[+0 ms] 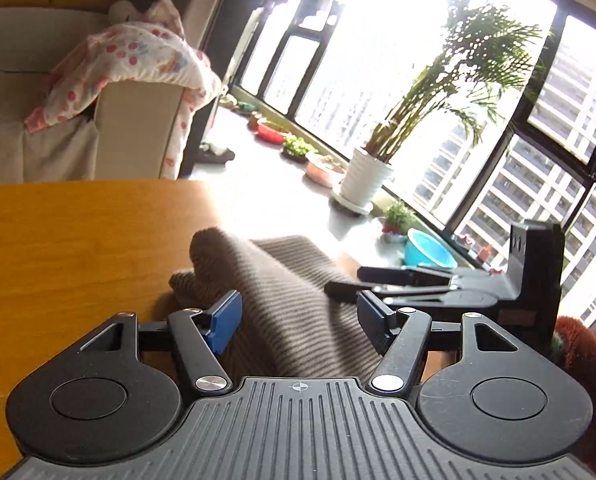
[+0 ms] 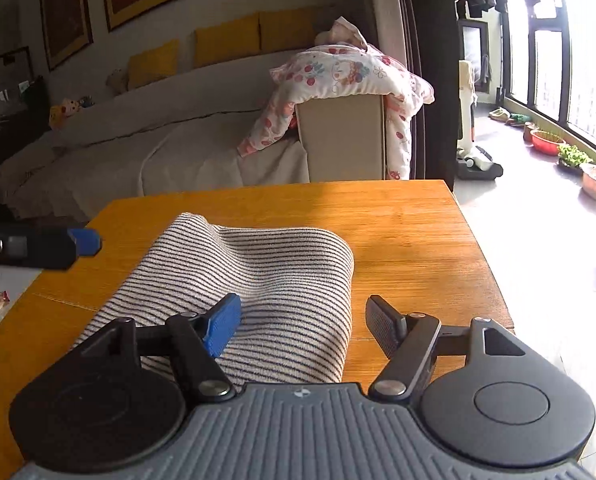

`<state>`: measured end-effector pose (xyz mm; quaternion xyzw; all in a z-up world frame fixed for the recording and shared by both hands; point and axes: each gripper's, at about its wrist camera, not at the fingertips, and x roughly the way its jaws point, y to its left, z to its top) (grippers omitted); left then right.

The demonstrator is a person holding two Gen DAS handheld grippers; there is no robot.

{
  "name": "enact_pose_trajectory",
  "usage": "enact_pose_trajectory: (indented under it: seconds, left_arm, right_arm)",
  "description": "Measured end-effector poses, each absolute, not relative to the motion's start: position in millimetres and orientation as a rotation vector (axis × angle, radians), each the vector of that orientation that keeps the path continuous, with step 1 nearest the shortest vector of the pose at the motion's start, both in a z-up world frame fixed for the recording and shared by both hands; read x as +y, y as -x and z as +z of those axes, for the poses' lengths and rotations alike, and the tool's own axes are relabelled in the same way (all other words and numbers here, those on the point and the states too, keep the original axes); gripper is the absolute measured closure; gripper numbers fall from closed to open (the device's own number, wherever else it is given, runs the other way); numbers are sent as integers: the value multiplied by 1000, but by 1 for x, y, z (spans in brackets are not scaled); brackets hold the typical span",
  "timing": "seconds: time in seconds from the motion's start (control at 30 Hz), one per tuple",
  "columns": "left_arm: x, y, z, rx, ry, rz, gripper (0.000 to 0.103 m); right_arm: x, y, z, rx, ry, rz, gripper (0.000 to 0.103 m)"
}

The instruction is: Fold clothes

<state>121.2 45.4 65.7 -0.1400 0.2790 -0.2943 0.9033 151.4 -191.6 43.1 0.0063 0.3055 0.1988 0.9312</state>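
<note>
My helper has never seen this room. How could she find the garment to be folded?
Look at the wooden table in front of the beige sofa. The striped garment lies on it, white with thin dark stripes, unlike the flowery blanket on the sofa arm.

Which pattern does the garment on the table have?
The garment has thin dark stripes on a light ground, clearest in the right wrist view.

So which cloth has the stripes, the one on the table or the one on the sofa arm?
The striped cloth lies on the wooden table near the grippers. The other, the blanket draped over the sofa arm, has red and pink blobs instead.
</note>
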Motion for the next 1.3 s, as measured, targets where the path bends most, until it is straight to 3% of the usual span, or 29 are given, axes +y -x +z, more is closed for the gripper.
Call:
enact_pose_trajectory:
  seconds: [0.1, 0.23, 0.4, 0.53, 0.6, 0.7, 0.73, 0.77, 0.83, 1.1, 1.3]
  left_arm:
    - [32, -151, 70, 577, 268, -623, 34]
    - [22, -189, 21, 761, 154, -482, 34]
    - [51, -178, 16, 795, 316, -460, 30]
    - [58, -155, 20, 856, 357, -518, 15]
    - [56, -147, 16, 898, 359, -558, 14]
    - [48, -144, 2, 930, 326, -615, 20]
    - [48, -144, 0, 914, 304, -625, 32]
    - [49, -148, -1, 897, 292, -634, 33]
    - [55, -160, -3, 878, 300, -637, 38]
    - [76, -229, -2, 772, 239, -581, 39]
    - [86, -271, -2, 743, 246, -536, 39]
  right_arm:
    - [-190, -133, 37, 620, 29, 409, 23]
    - [-196, -122, 32, 630, 14, 421, 17]
    - [-207, -131, 29, 694, -78, 465, 14]
    - [-211, -141, 29, 722, -138, 517, 10]
    - [-216, -147, 26, 725, -184, 520, 8]
    - [-221, -160, 19, 740, -253, 517, 8]
    - [-222, -163, 17, 748, -266, 517, 13]
    - [-220, -166, 17, 750, -261, 526, 24]
    - [-212, -174, 19, 744, -238, 547, 33]
    - [-179, -257, 14, 693, -221, 469, 33]
    - [-166, -307, 5, 662, -228, 438, 25]
